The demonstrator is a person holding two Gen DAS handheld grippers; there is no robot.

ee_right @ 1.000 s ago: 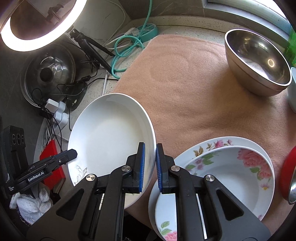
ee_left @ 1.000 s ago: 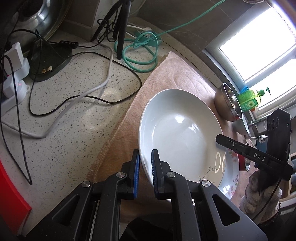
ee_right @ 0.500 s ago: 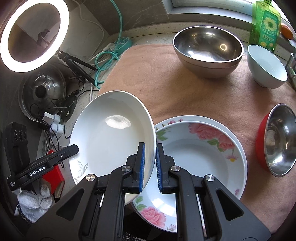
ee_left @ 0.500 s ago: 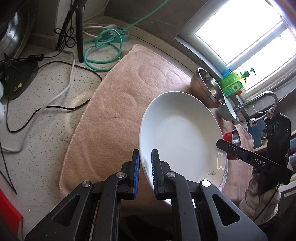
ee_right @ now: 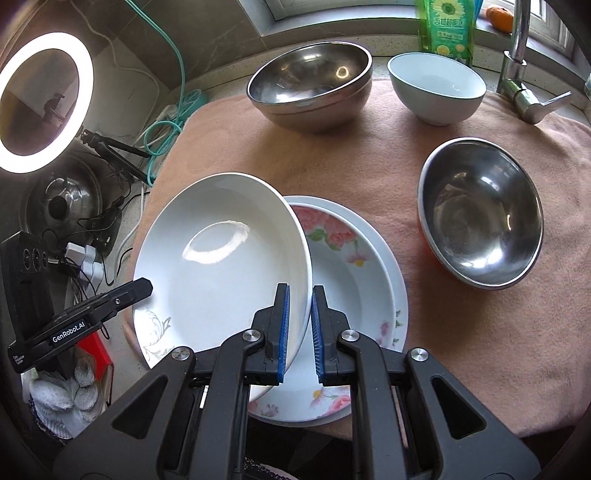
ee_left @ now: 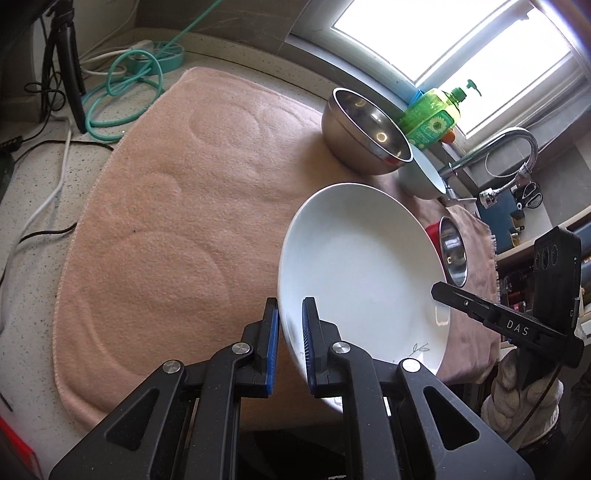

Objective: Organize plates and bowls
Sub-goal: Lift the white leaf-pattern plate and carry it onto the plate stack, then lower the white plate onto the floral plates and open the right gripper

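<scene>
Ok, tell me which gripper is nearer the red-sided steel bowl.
Right. The right gripper clamps the white plate's rim on the bowl's side; the left gripper clamps the far rim.

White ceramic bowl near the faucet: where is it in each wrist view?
Left wrist: the white bowl is upper right, mostly hidden behind the big steel bowl, only its rim and side showing.
Right wrist: top right, fully visible, right of the big steel bowl.
Shared landmark: the green soap bottle just behind it by the window.
</scene>
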